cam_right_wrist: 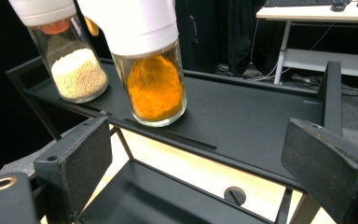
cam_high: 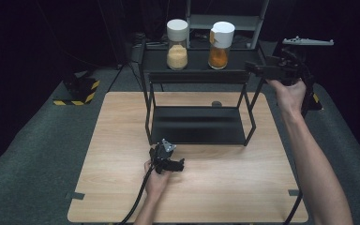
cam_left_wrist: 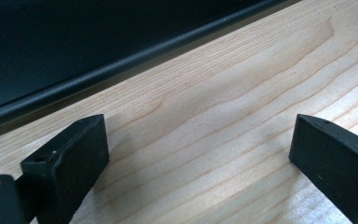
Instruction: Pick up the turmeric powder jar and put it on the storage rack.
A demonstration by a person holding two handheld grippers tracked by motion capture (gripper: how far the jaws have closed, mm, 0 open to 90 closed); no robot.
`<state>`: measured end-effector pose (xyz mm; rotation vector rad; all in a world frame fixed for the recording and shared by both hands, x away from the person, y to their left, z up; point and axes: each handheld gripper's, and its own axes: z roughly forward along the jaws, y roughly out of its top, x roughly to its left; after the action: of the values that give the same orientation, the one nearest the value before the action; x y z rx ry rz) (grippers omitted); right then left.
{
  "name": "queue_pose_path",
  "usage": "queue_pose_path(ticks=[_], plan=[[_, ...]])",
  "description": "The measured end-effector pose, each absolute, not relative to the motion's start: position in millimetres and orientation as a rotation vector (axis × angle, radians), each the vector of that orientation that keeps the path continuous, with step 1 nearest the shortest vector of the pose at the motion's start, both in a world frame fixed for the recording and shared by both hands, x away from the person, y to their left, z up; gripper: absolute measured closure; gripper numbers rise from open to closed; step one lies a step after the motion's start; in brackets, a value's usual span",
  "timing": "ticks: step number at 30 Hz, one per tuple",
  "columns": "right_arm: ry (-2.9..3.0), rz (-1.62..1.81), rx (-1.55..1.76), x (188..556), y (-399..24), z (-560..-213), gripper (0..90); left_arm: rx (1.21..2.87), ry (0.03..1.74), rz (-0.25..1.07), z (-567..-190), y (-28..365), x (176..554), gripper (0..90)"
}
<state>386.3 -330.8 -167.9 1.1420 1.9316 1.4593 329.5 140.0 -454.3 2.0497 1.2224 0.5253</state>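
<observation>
The right gripper (cam_high: 258, 68) is hovering by the black rack's (cam_high: 197, 60) top shelf, jaws apart, near the orange-powder jar (cam_right_wrist: 154, 88) standing there beside the pale-granule jar (cam_right_wrist: 77, 70). The left gripper (cam_high: 180, 165) is resting on the counter (cam_high: 122, 140) before the rack, jaws apart and empty.

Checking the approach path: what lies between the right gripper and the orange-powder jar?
Bare black top shelf separates the right gripper from the orange-powder jar, seen in the right gripper view.

My left tongs (cam_high: 177, 165) sit low in my left hand (cam_high: 157, 176), forearm coming in from below, jaws spread wide with nothing between them; my right tongs (cam_high: 254, 68) are held up high in my right hand (cam_high: 288, 91), arm stretched forward, jaws apart and empty.
</observation>
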Motion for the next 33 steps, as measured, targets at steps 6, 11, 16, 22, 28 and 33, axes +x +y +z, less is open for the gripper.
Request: queue_pose_path(ticks=[6, 11, 16, 22, 28, 33], plan=[[1.930, 1.462, 1.140, 383, -335, -172, 8.0, 2.049, 1.223, 0.525, -454, 140, 329, 4.5], [1.934, 1.453, 1.137, 380, -337, -175, 8.1, 2.048, 1.222, 0.525, -454, 140, 329, 4.5], [1.935, 1.449, 1.139, 377, -339, -179, 8.1, 2.048, 1.222, 0.526, -455, 140, 329, 4.5], [1.945, 1.437, 1.141, 376, -341, -185, 8.1, 2.048, 1.222, 0.526, -455, 140, 329, 4.5], [1.947, 1.435, 1.153, 375, -343, -192, 8.2, 2.047, 1.222, 0.527, -455, 140, 329, 4.5], [1.950, 1.430, 1.155, 374, -343, -194, 8.3, 2.047, 1.222, 0.527, -455, 140, 329, 4.5]])
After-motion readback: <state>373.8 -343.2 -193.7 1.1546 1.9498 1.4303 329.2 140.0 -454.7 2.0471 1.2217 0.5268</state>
